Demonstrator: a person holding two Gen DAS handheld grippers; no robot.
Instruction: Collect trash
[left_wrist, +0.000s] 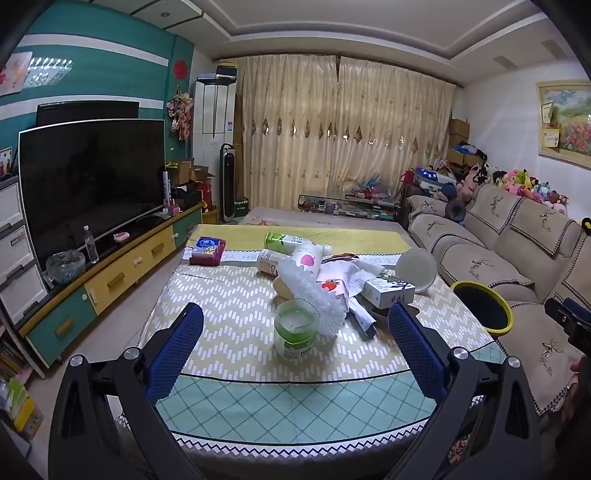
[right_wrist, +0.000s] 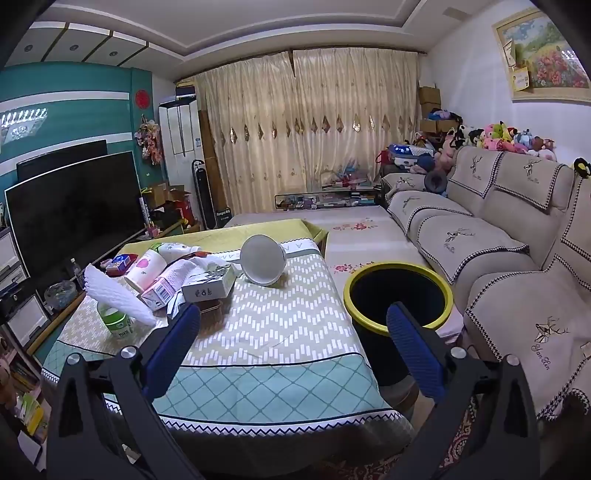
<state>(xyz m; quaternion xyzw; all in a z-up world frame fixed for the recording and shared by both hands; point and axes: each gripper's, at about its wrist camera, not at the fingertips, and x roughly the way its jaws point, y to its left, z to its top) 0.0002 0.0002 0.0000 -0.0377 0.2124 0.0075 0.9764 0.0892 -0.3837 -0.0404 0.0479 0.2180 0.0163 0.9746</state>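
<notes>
Yellow-rimmed, one black bin (right_wrist: 400, 291) stands beside the table (right_wrist: 266, 332); three bottles and two cartons lie there. Left gripper (left_wrist: 295, 321) and right gripper (right_wrist: 293, 325) both gape, holding nothing.

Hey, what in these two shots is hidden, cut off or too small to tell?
- Bin inside: both views, only black shows, contents unknowable.
- Bin base: right wrist view, hidden by the right gripper finger and table edge.
- Bottom of the trash pile: left wrist view, foam net and cartons overlap it.
- Green cup label: both views, print too small.
- Left gripper: holds nothing; its handle is cut off by the bottom edge.
</notes>
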